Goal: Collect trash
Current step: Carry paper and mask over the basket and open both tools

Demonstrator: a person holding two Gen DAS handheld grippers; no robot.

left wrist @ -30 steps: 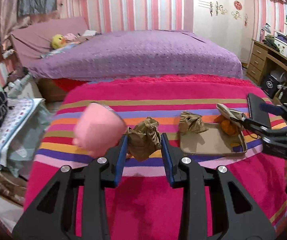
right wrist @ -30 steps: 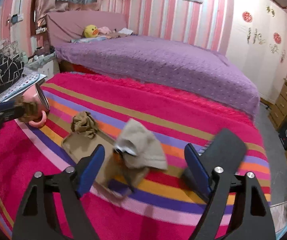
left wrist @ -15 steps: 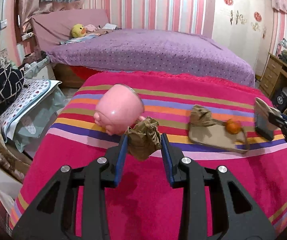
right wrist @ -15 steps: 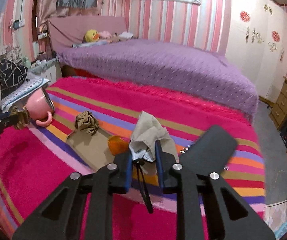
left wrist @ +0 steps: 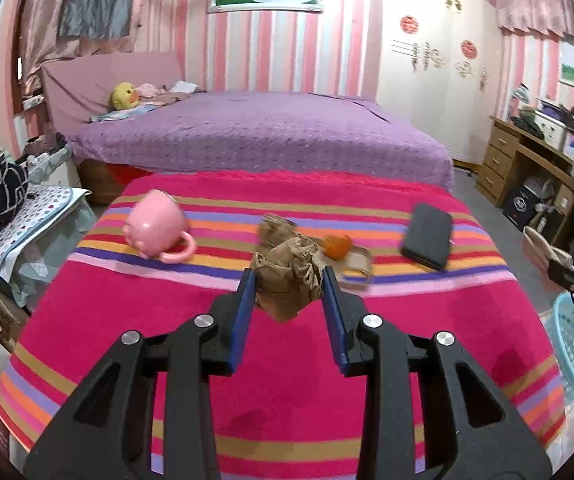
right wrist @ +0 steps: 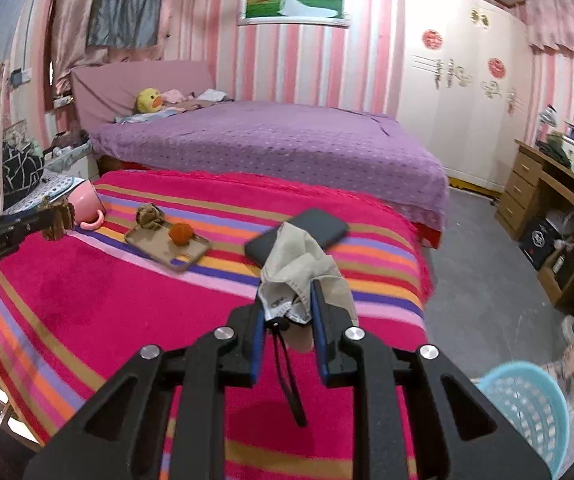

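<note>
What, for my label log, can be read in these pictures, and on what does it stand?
"DAS": white letters on the right gripper body, cut off at the picture's edge.
Face mask: small dark print at its hem, too small to read.
Red round decals on the wardrobe: blurred.
Black box under the desk: logo unreadable.

Even, fairly bright indoor light with soft shadows; colours saturated. Fisheye curvature bends walls toward dark corners. Slight motion blur softens the tray (left wrist: pixel 357 266) and blanket edge (right wrist: pixel 415 240).
</note>
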